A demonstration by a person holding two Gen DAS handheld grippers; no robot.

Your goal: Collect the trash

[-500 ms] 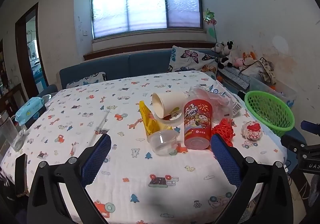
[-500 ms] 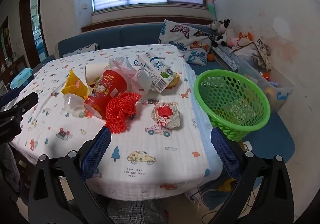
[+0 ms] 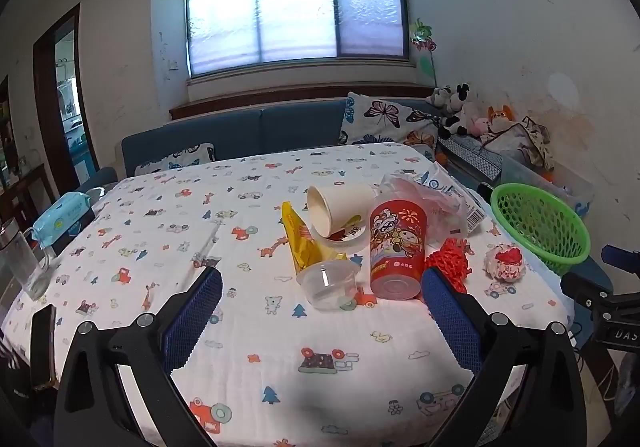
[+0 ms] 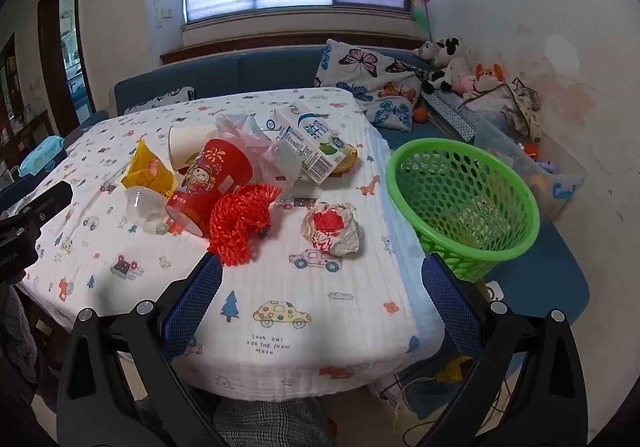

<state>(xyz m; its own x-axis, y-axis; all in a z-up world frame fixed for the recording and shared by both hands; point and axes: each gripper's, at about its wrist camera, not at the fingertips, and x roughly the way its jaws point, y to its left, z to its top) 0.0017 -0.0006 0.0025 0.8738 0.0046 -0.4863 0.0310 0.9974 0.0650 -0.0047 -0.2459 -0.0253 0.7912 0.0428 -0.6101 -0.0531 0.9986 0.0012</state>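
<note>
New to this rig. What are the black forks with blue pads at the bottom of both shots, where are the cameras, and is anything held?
No robot here: a person carries a hand-held gripper in each hand, with a fisheye camera looking along its two fingers. The left hand-held gripper and the right hand-held gripper are both open and hold nothing. On the table lies trash: a red cup, a clear plastic cup, a yellow wrapper, red netting, a crumpled wrapper and a milk carton. The green basket sits beside the table.
</note>
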